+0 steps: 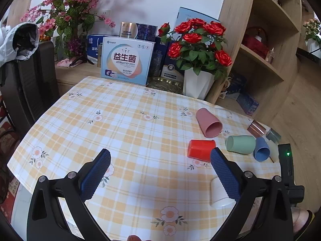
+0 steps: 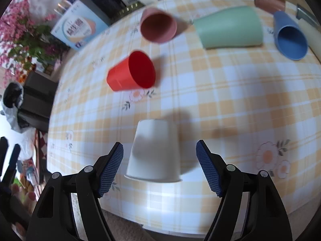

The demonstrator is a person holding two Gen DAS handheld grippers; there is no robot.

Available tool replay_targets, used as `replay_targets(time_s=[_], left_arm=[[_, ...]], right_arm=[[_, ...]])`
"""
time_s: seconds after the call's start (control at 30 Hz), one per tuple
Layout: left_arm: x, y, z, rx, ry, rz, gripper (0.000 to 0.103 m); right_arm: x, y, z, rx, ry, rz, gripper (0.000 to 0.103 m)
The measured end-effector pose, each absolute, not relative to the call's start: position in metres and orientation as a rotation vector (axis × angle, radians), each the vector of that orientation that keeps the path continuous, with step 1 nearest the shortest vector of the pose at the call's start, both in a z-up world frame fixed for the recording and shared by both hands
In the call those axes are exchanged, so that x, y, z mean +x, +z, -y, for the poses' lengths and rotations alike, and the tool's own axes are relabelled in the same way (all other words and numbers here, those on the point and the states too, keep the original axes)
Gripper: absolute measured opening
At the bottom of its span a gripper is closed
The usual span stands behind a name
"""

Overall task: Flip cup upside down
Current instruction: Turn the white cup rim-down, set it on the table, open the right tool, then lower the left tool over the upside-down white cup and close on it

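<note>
A white cup (image 2: 154, 150) stands upside down on the checked tablecloth (image 2: 230, 104), rim on the cloth. My right gripper (image 2: 159, 152) is open with a finger on either side of it, not touching. The white cup also shows in the left wrist view (image 1: 217, 192), partly behind my left gripper's right finger. My left gripper (image 1: 160, 158) is open and empty above the cloth. A red cup (image 2: 131, 71), a pink cup (image 2: 158, 25), a green cup (image 2: 230, 27) and a blue cup (image 2: 291, 36) lie on their sides farther back.
A copper tumbler (image 2: 267, 1) and a grey metal object (image 2: 307, 17) lie at the far right table edge. Boxes (image 1: 127, 60), a white pot of red roses (image 1: 197, 60) and a wooden shelf (image 1: 266, 46) stand behind the table. A black chair (image 1: 28, 84) is at the left.
</note>
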State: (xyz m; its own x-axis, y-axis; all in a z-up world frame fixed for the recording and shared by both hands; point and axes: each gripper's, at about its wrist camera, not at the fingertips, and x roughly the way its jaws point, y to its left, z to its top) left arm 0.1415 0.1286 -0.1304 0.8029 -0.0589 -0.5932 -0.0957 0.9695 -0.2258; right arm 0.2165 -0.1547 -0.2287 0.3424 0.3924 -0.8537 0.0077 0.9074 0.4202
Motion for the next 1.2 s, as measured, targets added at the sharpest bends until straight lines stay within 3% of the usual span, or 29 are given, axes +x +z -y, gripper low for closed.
replay_targets(time_s=[0.5, 1.2], left_arm=[[0.146, -0.114, -0.082, -0.213, -0.051, -0.633, 0.097], [0.209, -0.188, -0.016, -0.081, -0.138, -0.951, 0.096]], right_arm=[[0.163, -0.137, 0.238, 0.248, 0.182, -0.67, 0.088], [0.157, -0.124, 0.274, 0.255, 0.219, -0.565, 0.088]])
